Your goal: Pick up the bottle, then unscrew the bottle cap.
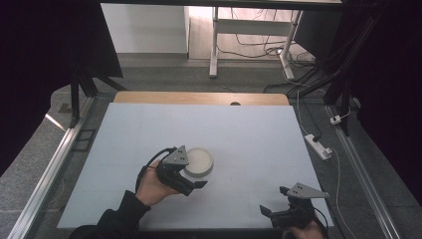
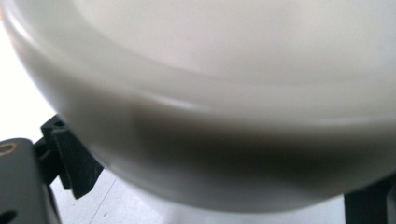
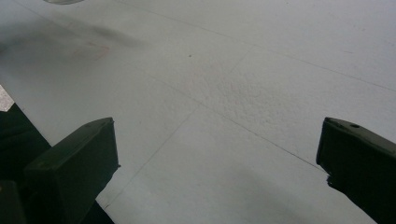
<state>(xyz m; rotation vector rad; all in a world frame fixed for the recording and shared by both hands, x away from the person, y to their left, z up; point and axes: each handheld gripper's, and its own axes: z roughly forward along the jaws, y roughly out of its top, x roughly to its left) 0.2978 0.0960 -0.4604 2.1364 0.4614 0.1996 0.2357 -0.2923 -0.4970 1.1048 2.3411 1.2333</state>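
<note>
A shallow white bowl point(image 1: 198, 162) sits on the table point(image 1: 249, 134) a little left of centre, toward the person's side, and the left gripper point(image 1: 191, 175) is pressed up against its near-left wall. In the left gripper view the bowl's rounded side point(image 2: 210, 107) looms very close between the two black jaws, one showing at the lower left and the other at the lower right corner, so the jaws appear to straddle the wall. Whether they are already pinching it or only set around it cannot be told from these pictures. The low, sideways approach looks chosen so that the jaws meet the curved wall squarely rather than slipping over the rim. The right gripper point(image 1: 276, 209) waits near the table's front right edge, well apart from the bowl, its jaws spread wide over bare tabletop and holding nothing; it seems parked there to keep clear of the left hand's point(image 1: 154, 186) work.
</note>
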